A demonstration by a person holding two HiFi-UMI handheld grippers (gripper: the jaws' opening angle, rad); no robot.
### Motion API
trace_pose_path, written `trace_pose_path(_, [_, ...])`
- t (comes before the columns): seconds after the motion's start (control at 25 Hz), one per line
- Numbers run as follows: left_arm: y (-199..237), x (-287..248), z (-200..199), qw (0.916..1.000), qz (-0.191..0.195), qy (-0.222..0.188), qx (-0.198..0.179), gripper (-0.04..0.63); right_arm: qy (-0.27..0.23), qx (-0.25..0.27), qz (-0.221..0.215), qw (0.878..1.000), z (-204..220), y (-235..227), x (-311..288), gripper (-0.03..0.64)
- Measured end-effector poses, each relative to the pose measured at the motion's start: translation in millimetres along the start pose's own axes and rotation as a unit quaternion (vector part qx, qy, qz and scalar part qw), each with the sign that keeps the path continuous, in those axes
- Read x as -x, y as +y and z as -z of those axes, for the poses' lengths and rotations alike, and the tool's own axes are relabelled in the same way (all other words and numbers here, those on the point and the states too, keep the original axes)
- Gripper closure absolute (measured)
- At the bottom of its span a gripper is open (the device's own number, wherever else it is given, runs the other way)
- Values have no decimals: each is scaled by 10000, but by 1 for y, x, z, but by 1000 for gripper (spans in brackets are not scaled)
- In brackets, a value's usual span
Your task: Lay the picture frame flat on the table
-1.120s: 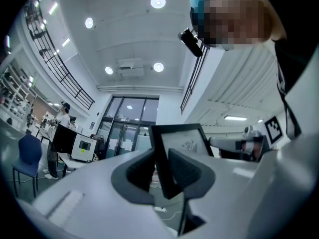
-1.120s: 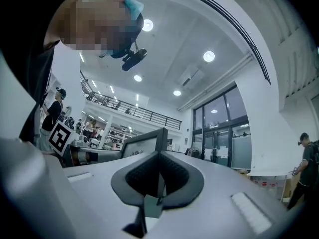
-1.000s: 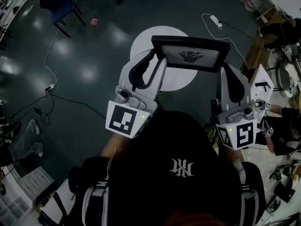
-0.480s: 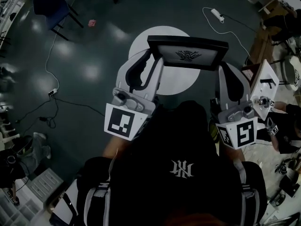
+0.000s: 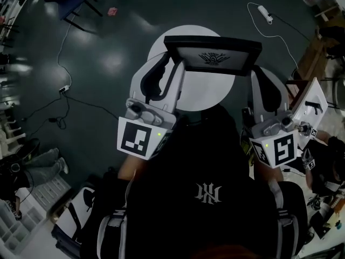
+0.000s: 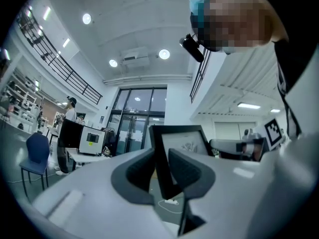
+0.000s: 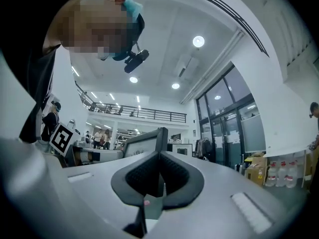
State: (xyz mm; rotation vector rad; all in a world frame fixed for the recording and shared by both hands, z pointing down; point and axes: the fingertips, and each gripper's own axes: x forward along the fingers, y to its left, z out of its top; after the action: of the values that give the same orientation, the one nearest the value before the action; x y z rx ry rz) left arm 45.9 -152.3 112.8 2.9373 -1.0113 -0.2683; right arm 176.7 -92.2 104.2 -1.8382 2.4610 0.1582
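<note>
2 ends of picture frame (image 5: 213,56) | L gripper (image 5: 177,65), R gripper (image 5: 255,73) jaws clamped

The black picture frame (image 5: 213,52) holds a pale sheet with a small dark emblem. It hangs tilted in landscape above the round white table (image 5: 215,93), clamped at its left and right edges.
</note>
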Motion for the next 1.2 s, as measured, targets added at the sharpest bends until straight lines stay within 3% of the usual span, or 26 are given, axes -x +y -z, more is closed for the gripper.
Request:
trace_pose_path(0.16, [1,-38,8,9996,-267,59,-10,520,-40,-152,-328,9993,4,-40,-19,609])
trace_pose_path(0.48, [-1,-37,13,9967,-794,69,-122,520,41,-432,-910,9949,16,-45,-22,609])
trace_pose_path(0.68, [0,-34,37,9895,-1282,651,-154,518,148,-648,-1353,9886,31,-54,-33,609])
trace_pose_path(0.88, [9,-49,61,9801,-1767,897,-99,518,347,-907,-1814,9786,58,-72,-54,609])
trace_pose_path(1.2, [40,-38,94,9748,-1933,1104,134,520,591,-869,-2102,9720,95,-57,-78,609])
